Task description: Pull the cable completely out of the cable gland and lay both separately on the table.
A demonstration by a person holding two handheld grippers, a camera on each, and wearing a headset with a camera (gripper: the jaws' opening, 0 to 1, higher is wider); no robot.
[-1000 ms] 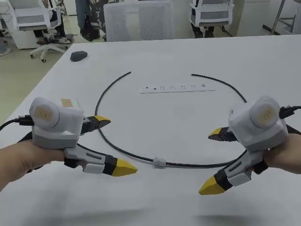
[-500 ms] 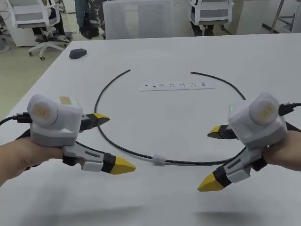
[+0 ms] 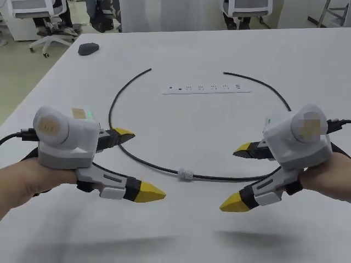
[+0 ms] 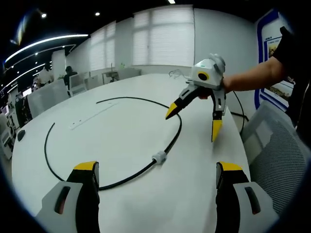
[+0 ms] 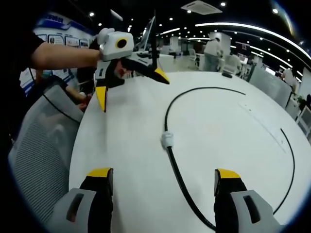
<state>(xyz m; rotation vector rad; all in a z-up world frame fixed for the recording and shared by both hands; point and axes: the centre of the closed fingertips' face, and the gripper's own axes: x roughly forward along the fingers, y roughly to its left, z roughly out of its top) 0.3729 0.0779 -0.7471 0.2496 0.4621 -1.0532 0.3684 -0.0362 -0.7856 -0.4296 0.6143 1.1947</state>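
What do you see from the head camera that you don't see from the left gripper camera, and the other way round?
The head view adds the hand holding the left gripper, seen from above with its white body. The left gripper view adds the bright windows, the ceiling lights and a grey mesh chair beside the table. Both share the white table, the black cable curved on it, the small white cable gland threaded on the cable, the flat power strip, and the right gripper, open.

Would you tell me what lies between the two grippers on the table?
In the head view, the cable gland, threaded on the black cable, lies between the left gripper and the right gripper.
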